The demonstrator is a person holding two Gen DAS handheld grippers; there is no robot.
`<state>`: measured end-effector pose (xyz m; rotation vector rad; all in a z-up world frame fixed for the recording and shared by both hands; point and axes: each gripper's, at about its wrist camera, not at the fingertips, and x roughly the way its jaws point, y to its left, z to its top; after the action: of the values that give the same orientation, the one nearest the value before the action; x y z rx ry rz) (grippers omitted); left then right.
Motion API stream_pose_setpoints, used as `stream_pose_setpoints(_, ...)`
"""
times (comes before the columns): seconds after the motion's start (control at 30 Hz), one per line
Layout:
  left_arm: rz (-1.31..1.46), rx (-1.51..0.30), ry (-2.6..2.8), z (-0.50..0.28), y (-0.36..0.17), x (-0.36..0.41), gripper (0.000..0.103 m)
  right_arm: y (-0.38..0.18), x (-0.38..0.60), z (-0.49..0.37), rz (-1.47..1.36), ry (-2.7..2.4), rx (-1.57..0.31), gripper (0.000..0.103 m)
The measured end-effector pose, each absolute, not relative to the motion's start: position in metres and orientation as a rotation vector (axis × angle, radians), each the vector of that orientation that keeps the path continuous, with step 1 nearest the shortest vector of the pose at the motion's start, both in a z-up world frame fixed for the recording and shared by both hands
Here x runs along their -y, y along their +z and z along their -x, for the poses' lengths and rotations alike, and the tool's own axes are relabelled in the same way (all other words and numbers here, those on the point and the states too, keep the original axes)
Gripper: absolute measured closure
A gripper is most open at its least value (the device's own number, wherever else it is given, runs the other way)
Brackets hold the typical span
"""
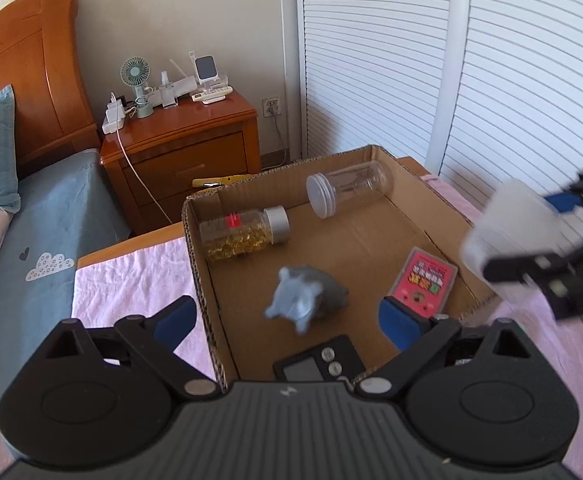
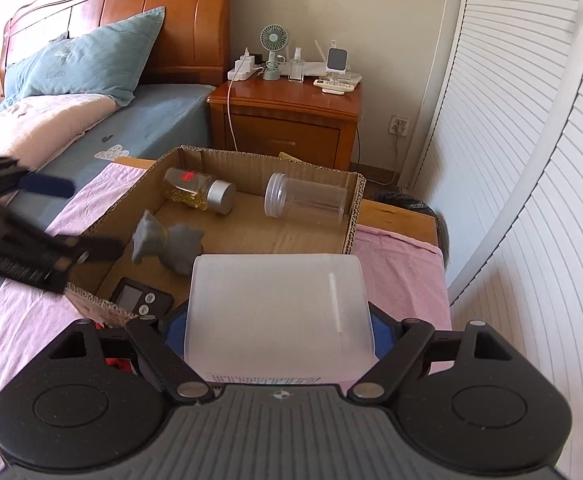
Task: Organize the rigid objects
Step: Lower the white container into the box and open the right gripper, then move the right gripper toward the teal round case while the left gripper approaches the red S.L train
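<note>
An open cardboard box stands on a pink cloth. Lying in it are a bottle of yellow capsules, an empty clear jar, a grey toy figure, a pink card pack and a black timer. My left gripper is open over the box's near left part; the grey figure, blurred, lies just past its fingers, untouched. My right gripper is shut on a translucent white container above the box's right rim.
The pink cloth covers a low wooden table beside a bed. A wooden nightstand with a small fan and a charger cable stands behind. White louvred doors run along the right.
</note>
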<state>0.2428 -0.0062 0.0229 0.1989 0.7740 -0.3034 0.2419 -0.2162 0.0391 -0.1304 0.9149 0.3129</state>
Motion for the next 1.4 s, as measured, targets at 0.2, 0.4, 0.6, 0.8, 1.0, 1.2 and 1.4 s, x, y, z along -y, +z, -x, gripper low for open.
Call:
stream_pose_setpoints(0.2,-0.242,-0.754,-0.289,-0.213,0.03,0.006,0.004,0.032,0.203,-0.277,0.127,0.281,-0.94,0.017)
stream_pose_setpoints(0.4,-0.234,-0.727,-0.318,-0.194,0.038,-0.001,0.004,0.021,0.188,-0.315,0.14,0.252,-0.973,0.017)
stream_pose_setpoints(0.6,-0.223,-0.727,-0.332,-0.185,0.036,-0.006,0.004,0.007,0.18,-0.342,0.128,0.201,-0.988,0.016)
stream_pose_setpoints(0.8,-0.21,-0.732,-0.32,-0.181,0.034,-0.011,0.003,0.014,0.179,-0.34,0.099,0.215,-0.951,0.0)
stream_pose_setpoints(1.0,-0.206,-0.734,-0.305,-0.175,0.036,-0.011,0.003,0.028,0.176,-0.324,0.112,0.237,-0.948,0.0)
stream_pose_setpoints(1.2,-0.204,-0.722,-0.28,-0.162,0.044,-0.01,0.003,0.04,0.179,-0.298,0.107,0.259,-0.924,0.0)
stream_pose_setpoints(1.4,-0.169,-0.697,-0.236,-0.142,0.049,-0.008,0.002,0.045,0.185,-0.263,0.109,0.263,-0.915,0.0)
